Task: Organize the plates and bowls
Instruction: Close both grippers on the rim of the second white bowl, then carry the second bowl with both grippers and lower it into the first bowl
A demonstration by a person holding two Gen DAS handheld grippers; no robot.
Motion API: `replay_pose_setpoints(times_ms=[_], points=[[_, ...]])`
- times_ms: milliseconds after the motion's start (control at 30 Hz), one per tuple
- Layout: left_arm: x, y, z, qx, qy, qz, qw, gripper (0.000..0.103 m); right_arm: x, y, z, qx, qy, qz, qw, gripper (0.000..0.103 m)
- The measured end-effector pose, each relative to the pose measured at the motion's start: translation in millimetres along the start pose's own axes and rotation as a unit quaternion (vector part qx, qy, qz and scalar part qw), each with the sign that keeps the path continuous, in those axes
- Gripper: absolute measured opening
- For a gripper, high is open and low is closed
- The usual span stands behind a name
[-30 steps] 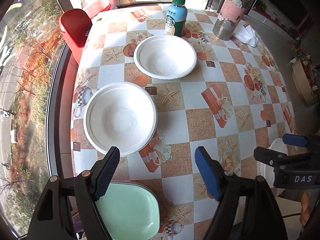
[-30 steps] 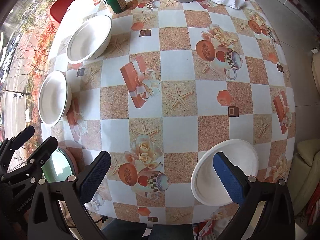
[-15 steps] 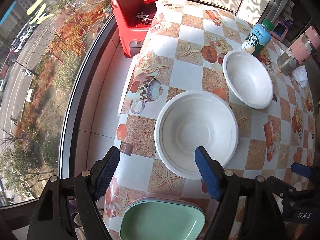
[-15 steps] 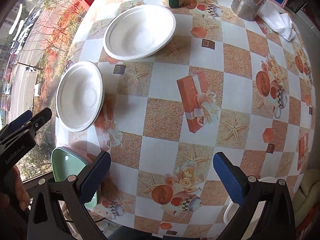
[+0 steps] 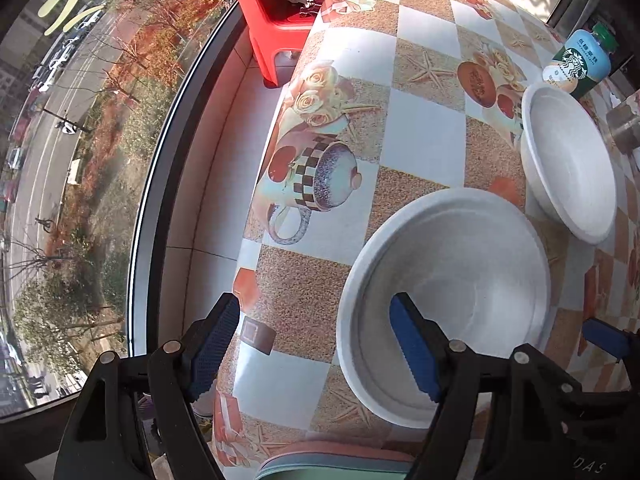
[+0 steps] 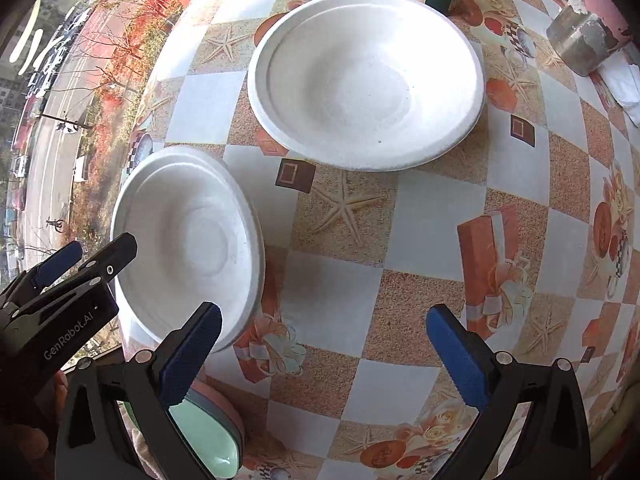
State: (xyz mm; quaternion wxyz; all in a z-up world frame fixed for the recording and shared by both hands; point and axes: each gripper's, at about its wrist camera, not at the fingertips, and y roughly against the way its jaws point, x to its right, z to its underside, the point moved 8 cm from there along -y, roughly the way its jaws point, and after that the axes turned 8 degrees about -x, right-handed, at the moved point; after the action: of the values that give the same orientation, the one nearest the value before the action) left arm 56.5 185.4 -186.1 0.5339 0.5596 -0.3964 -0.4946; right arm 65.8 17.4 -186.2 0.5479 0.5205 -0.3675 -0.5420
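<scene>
A white bowl (image 5: pixel 452 296) sits near the table's left edge; it also shows in the right wrist view (image 6: pixel 188 240). My left gripper (image 5: pixel 316 344) is open, its jaws astride the bowl's near left rim, one finger over the bowl's inside. A second white bowl (image 5: pixel 568 160) lies farther back, also in the right wrist view (image 6: pixel 364 80). A stack of mint green and pink plates (image 6: pixel 208 436) lies at the near edge. My right gripper (image 6: pixel 324 356) is open and empty above the tablecloth, right of the first bowl.
A Starbucks bottle (image 5: pixel 580 64) and a metal and pink flask (image 6: pixel 588 36) stand behind the far bowl, with a white cloth (image 6: pixel 620 80) beside it. A red stool (image 5: pixel 280 8) stands by the window beyond the table's left edge.
My left gripper has moved forward and down to the near bowl's rim. My right gripper has moved forward toward the two bowls.
</scene>
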Motion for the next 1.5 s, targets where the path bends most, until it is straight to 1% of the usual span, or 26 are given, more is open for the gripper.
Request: replay_pose_setpoints(times_ms=[100, 200, 233, 267, 300, 333, 367, 400, 433, 467, 500, 533, 567, 600, 700, 800, 967, 1100, 1233, 1267, 1367, 1500], points=[[2.2, -13.5, -5.6, -0.012, 0.0, -0.007, 0.9999, 0.08, -8.8, -8.2, -6.3, -0.005, 0.009, -0.002, 1.0, 0.103], [1.2, -22.8, -7.2, -0.024, 0.007, 0.011, 0.9996, 0.08, -13.6, -15.0, -10.2, -0.005, 0.012, 0.0, 1.0, 0.103], [1.7, -24.6, -7.1, -0.026, 0.007, 0.013, 0.9995, 0.079, -15.2, -16.9, -11.8, -0.006, 0.01, -0.005, 1.0, 0.103], [1.7, -24.5, -4.7, -0.026, 0.005, 0.014, 0.9996, 0.074, -16.5, -17.6, -13.5, -0.007, 0.009, -0.011, 1.0, 0.101], [5.7, -24.9, -3.9, -0.026, -0.001, 0.019, 0.9995, 0.071, -18.0, -19.5, -13.9, -0.009, 0.009, -0.017, 1.0, 0.09], [10.4, -24.5, -3.0, -0.026, -0.008, 0.025, 0.9993, 0.061, -16.9, -21.1, -12.3, -0.013, 0.008, -0.017, 1.0, 0.072], [15.3, -22.4, -1.5, -0.023, -0.016, 0.03, 0.9992, 0.051, -18.3, -21.1, -12.8, -0.012, 0.007, -0.014, 1.0, 0.07], [20.6, -20.2, -0.4, -0.02, -0.025, 0.031, 0.999, 0.045, -20.1, -20.2, -13.5, -0.007, 0.007, -0.014, 1.0, 0.064], [28.4, -19.4, 2.5, -0.018, -0.036, 0.037, 0.9985, 0.03, -23.0, -20.6, -11.4, -0.005, 0.009, -0.027, 1.0, 0.058], [34.2, -18.3, 3.7, -0.019, -0.044, 0.039, 0.9981, 0.03, -26.8, -21.6, -9.5, -0.008, 0.01, -0.043, 0.999, 0.046], [39.4, -17.9, 4.9, -0.02, -0.051, 0.039, 0.9978, 0.03, -29.7, -22.6, -8.5, -0.013, 0.009, -0.056, 0.998, 0.036], [42.7, -17.3, 6.3, -0.02, -0.054, 0.034, 0.9978, 0.03, -31.2, -23.9, -7.1, -0.019, 0.008, -0.062, 0.998, 0.024], [45.7, -16.7, 8.4, -0.022, -0.056, 0.035, 0.9976, 0.029, -31.8, -24.5, -5.8, -0.02, 0.008, -0.062, 0.998, 0.019], [50.2, -15.8, 11.4, -0.024, -0.058, 0.037, 0.9974, 0.029, -30.1, -24.4, -4.6, -0.018, 0.006, -0.055, 0.998, 0.019], [65.2, -12.5, 24.3, -0.026, -0.078, 0.036, 0.9959, 0.029, -19.5, -23.4, 2.7, -0.02, -0.003, -0.054, 0.998, 0.019], [87.1, -13.6, 44.0, -0.031, -0.1, 0.039, 0.9937, 0.03, -1.6, -22.5, 17.7, -0.022, -0.007, -0.045, 0.999, 0.019], [129.7, -11.5, 88.8, -0.044, -0.149, 0.045, 0.9868, 0.03, 37.8, -25.0, 58.6, -0.032, -0.037, -0.039, 0.998, 0.019], [156.4, -10.2, 127.8, -0.05, -0.179, 0.052, 0.9813, 0.031, 68.9, -29.6, 102.7, -0.037, -0.059, -0.033, 0.997, 0.019], [170.0, -9.1, 155.3, -0.047, -0.21, 0.05, 0.9753, 0.03, 86.3, -33.9, 135.1, -0.04, -0.076, -0.034, 0.996, 0.019], [171.9, -8.8, 160.9, -0.045, -0.22, 0.045, 0.9735, 0.032, 89.6, -35.1, 141.9, -0.041, -0.082, -0.035, 0.995, 0.019], [175.0, -8.9, 175.5, -0.043, -0.238, 0.046, 0.9692, 0.032, 93.8, -40.3, 162.7, -0.042, -0.09, -0.031, 0.995, 0.019], [177.2, -9.2, 188.0, -0.053, -0.253, 0.051, 0.9646, 0.032, 93.2, -45.3, 184.1, -0.045, -0.1, -0.026, 0.994, 0.019]])
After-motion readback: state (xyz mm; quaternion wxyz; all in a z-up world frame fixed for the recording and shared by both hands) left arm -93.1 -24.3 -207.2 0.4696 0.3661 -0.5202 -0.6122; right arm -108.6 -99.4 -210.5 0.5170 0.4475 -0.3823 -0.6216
